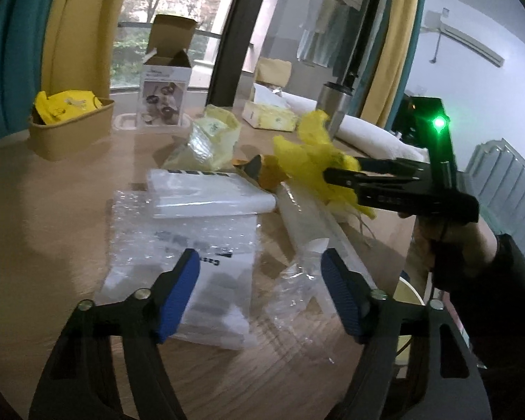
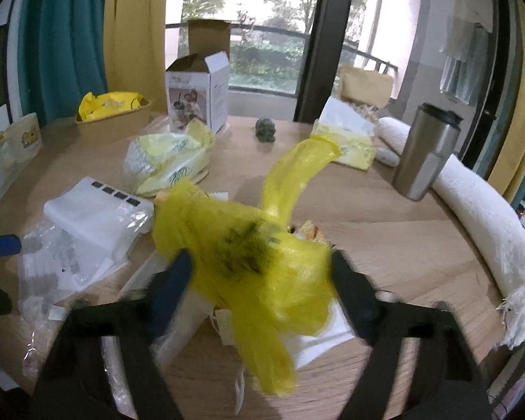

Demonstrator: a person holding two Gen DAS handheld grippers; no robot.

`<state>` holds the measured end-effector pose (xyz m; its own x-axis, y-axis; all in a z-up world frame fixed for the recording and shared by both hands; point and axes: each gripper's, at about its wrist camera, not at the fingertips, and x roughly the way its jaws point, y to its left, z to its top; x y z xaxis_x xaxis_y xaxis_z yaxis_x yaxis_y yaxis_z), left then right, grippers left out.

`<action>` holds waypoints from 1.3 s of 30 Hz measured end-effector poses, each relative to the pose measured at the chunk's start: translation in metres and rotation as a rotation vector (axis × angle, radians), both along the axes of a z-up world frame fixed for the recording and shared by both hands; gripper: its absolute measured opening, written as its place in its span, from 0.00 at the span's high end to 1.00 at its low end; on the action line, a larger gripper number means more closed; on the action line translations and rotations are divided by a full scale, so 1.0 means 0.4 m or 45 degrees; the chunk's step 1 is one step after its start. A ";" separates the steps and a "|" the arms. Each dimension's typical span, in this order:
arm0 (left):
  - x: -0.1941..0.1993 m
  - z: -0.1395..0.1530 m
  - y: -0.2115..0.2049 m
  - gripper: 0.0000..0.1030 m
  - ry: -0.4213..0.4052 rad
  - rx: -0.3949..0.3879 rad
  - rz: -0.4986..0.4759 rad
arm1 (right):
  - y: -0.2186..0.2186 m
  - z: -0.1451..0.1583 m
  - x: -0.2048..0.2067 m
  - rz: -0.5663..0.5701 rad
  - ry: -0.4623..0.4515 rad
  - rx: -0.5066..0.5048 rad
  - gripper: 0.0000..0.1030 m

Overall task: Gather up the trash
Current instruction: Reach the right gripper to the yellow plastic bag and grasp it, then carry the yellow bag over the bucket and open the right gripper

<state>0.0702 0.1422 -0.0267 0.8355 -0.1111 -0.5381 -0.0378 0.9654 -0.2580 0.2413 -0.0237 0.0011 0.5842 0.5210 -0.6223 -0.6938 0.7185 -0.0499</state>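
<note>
A crumpled yellow plastic bag (image 2: 262,273) — thin, glossy, with a dark smudged print on its bulge — sits between the fingers of the right gripper (image 2: 262,276). Its blue pads stand on either side of the bunched film, though blur hides whether they press it. From the left wrist view that same gripper (image 1: 339,171) reaches into the yellow bag (image 1: 308,161) from the right, held by a hand (image 1: 451,241) in a dark sleeve.

The left gripper (image 1: 260,273) stands wide with nothing between its ribbed blue pads (image 1: 178,294); below it lie a flat sheet of bubble wrap (image 1: 178,231) and a clear crinkled film (image 1: 294,290) on the wooden table (image 1: 52,217).

A tan oblong tub (image 1: 70,129) at the far left holds a yellow packet (image 1: 66,103). A white carton (image 1: 162,94) with its brown flaps up stands behind, open at the top; its inside cannot be seen.

Around these lie a white plastic sleeve with black squares (image 1: 206,189), a pale yellow tissue pack (image 2: 171,161), a tissue box (image 2: 346,136) with a sheet sticking up, a brushed steel tumbler (image 2: 427,150) and a rolled white towel (image 2: 486,217) along the table's right edge. A long clear tube (image 1: 318,224) lies just under the yellow bag — touching it or not cannot be told.
</note>
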 end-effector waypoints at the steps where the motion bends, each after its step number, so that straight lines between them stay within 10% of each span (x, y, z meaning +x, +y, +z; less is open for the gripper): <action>1: 0.004 -0.001 -0.005 0.32 0.006 0.003 -0.011 | 0.000 -0.004 0.001 0.007 0.009 0.000 0.50; 4: 0.015 -0.010 -0.025 0.45 0.041 0.019 -0.040 | -0.003 -0.013 -0.005 0.040 0.020 0.002 0.74; 10: 0.032 -0.025 -0.065 0.67 0.098 0.080 -0.061 | -0.046 0.018 -0.042 0.048 -0.054 0.063 0.80; 39: -0.025 0.113 -0.277 0.72 -0.135 0.275 -0.046 | -0.437 0.006 -0.182 -0.152 -0.088 0.208 0.80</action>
